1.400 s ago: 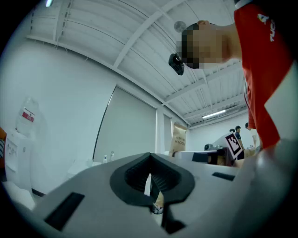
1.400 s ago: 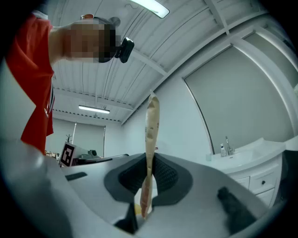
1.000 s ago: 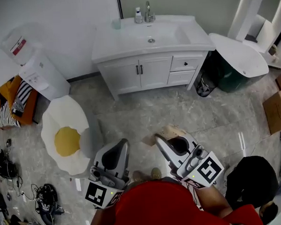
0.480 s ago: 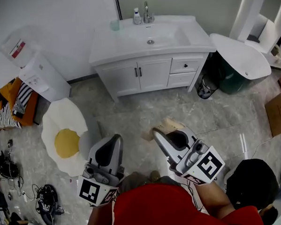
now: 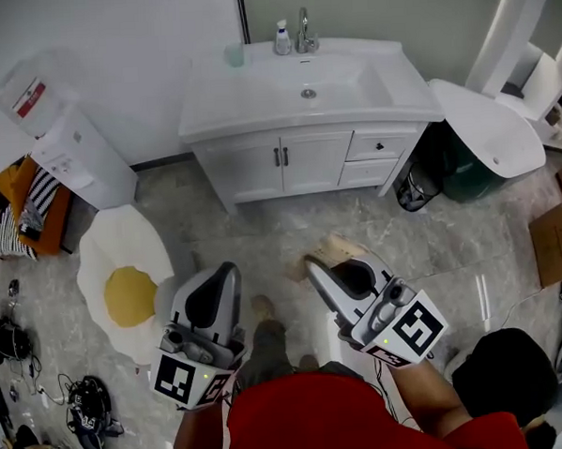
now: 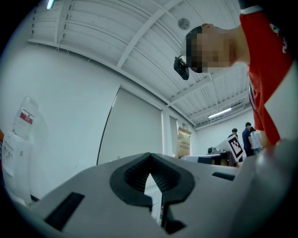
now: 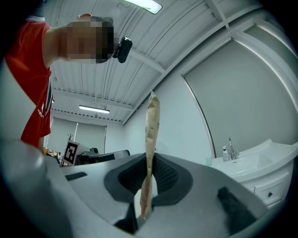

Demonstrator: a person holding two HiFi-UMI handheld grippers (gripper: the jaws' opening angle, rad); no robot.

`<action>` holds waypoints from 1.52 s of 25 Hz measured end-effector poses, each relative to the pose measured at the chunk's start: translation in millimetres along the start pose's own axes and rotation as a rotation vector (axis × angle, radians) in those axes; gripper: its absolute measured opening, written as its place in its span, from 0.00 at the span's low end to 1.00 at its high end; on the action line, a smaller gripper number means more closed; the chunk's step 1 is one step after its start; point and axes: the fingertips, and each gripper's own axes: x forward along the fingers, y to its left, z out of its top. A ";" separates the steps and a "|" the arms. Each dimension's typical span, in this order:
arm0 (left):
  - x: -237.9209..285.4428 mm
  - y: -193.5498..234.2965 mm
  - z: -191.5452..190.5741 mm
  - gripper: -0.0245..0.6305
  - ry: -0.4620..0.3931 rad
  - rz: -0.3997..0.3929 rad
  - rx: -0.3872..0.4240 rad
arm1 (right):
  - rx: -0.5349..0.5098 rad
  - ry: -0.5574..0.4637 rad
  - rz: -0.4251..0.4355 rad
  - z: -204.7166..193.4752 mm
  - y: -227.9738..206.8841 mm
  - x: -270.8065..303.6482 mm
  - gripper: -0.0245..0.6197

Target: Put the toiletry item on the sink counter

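My right gripper (image 5: 311,262) is shut on a flat brown paper pouch (image 5: 336,250), the toiletry item. In the right gripper view the pouch (image 7: 151,135) stands edge-on, pinched between the ribbed pads of my right gripper (image 7: 149,162). The left gripper view shows the pouch (image 6: 184,142) face-on, off to the right. My left gripper (image 5: 229,268) is shut with nothing in it, and its pads (image 6: 139,174) meet at the tip. Both grippers hang over the floor, well short of the white sink counter (image 5: 232,97). That counter (image 7: 260,155) also shows at the right of the right gripper view.
On the counter stand a faucet (image 5: 303,28), a soap bottle (image 5: 281,37) and a cup (image 5: 235,53). A water dispenser (image 5: 65,136) and an egg-shaped rug (image 5: 124,274) lie left. A white round table (image 5: 487,124), a bin (image 5: 413,188) and a cardboard box (image 5: 551,238) are right.
The person has stepped forward and a shoe now shows between the grippers. The left gripper has shifted slightly. The right gripper still holds the pouch.
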 end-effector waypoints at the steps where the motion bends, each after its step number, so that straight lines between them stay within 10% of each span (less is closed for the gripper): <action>1: 6.1 10.1 -1.0 0.06 -0.003 -0.001 0.002 | -0.004 0.001 0.000 -1.2 -6.0 9.0 0.11; 19: 121.0 217.1 -0.6 0.06 -0.029 -0.069 -0.002 | -0.006 -0.020 -0.069 -1.6 -119.2 202.0 0.11; 38: 243.5 318.1 -30.9 0.06 -0.028 -0.045 -0.022 | 0.008 0.000 -0.064 -20.6 -257.0 297.3 0.11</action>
